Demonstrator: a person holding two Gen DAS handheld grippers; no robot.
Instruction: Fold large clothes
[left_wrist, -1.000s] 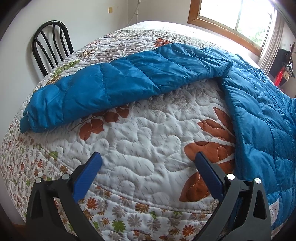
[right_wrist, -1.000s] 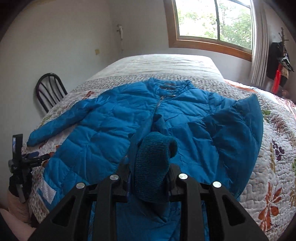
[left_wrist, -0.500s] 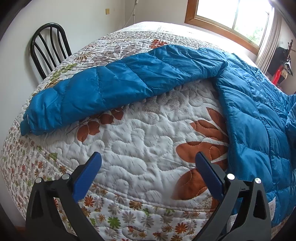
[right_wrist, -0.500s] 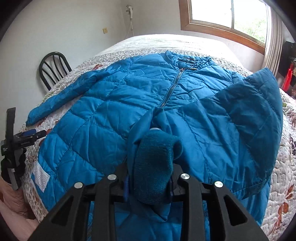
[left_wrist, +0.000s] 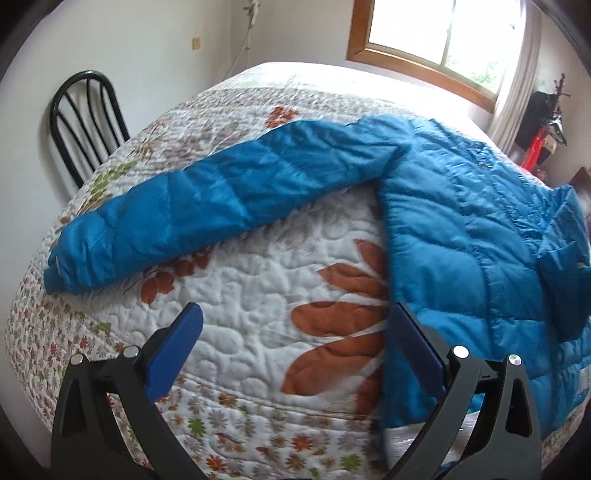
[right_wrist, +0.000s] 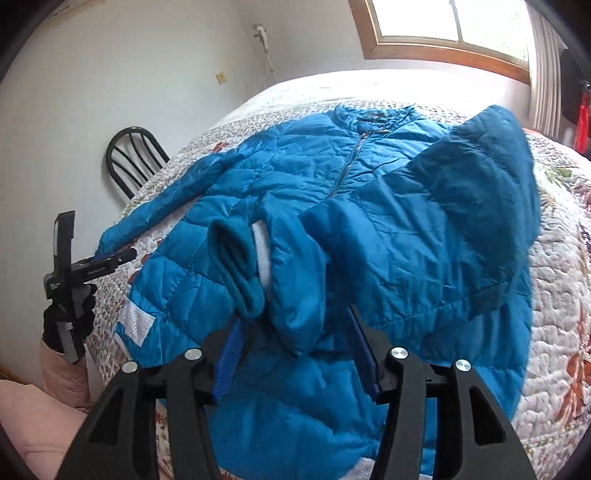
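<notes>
Blue puffer jacket (right_wrist: 388, 229) spread front-up across the quilted bed (left_wrist: 258, 295), collar toward the window (right_wrist: 454, 33). One sleeve (left_wrist: 221, 199) stretched out flat from the jacket toward the black chair (left_wrist: 86, 122); the other sleeve folded over the jacket's front, its knit cuff (right_wrist: 236, 258) lying on the chest. Right gripper (right_wrist: 291, 354) over the jacket's hem, jaws opening, cuff just ahead of the pads and no longer pinched. Left gripper (left_wrist: 295, 354) beside the jacket's side edge, fingers spread wide, nothing between them but quilt.
</notes>
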